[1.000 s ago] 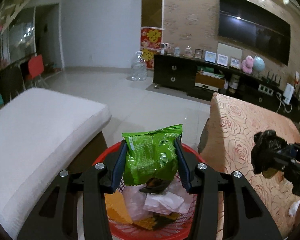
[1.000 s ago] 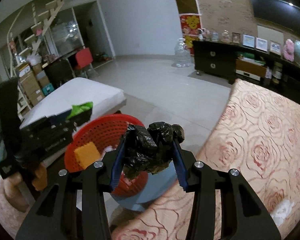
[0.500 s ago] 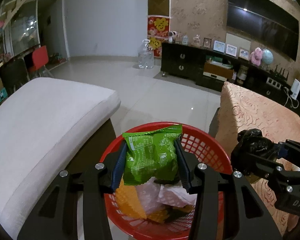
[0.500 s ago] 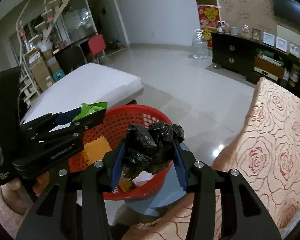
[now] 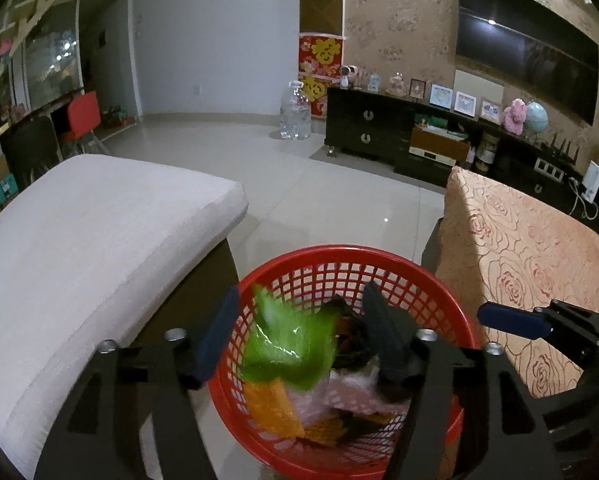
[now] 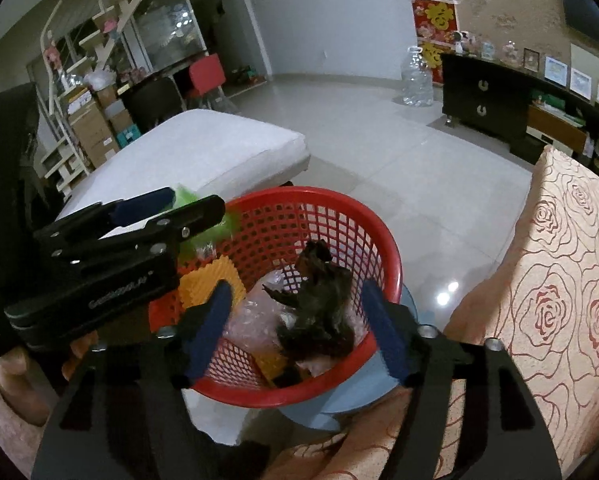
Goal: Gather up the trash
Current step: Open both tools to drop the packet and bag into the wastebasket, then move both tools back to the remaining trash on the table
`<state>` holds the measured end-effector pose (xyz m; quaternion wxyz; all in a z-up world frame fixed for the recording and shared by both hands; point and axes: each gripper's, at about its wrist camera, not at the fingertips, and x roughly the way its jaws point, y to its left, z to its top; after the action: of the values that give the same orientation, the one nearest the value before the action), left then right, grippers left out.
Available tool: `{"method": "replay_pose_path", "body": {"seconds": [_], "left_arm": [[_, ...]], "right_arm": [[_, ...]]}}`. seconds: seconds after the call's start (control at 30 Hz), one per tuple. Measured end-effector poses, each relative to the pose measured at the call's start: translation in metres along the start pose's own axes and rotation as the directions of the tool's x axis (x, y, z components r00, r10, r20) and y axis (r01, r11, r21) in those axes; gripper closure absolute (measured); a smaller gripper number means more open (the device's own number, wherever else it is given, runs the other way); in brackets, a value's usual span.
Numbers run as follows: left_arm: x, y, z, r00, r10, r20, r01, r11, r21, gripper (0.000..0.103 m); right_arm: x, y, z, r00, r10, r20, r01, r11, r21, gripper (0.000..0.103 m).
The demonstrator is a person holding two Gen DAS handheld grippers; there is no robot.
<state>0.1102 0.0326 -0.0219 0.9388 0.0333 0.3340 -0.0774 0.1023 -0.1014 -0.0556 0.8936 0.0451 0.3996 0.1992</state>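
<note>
With both of my grippers held over the red basket (image 5: 383, 258), my left gripper (image 5: 299, 332) stands wide, its fingers apart from the green snack bag (image 5: 287, 350), which is blurred between them above the trash inside. My right gripper (image 6: 303, 328) is spread wide too, and the black crumpled bag (image 6: 319, 308) sits between its fingers without touching either, over the basket's near side. Clear plastic and an orange waffled piece (image 6: 215, 280) lie in the basket. A white cushion (image 5: 91, 240) is to the left, a rose-patterned cloth (image 5: 531, 264) to the right.
</note>
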Motion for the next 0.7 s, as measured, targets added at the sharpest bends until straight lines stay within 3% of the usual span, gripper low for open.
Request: {"method": "replay_pose_path", "body": {"seconds": [0.3,0.7], "left_arm": [[-0.007,0.005,0.003,0.999,0.0,0.042,0.002,0.999,-0.035,0.024],[-0.016,-0.018,0.003,0.996,-0.038,0.086,0.037,0.999,0.011,0.021]], "right_arm": [[-0.008,-0.015,-0.002,0.999,-0.032,0.012,0.032,0.999,0.027,0.034],[-0.039,-0.043,-0.011,0.989,-0.14,0.054,0.138,0.989,0.05,0.031]]}}
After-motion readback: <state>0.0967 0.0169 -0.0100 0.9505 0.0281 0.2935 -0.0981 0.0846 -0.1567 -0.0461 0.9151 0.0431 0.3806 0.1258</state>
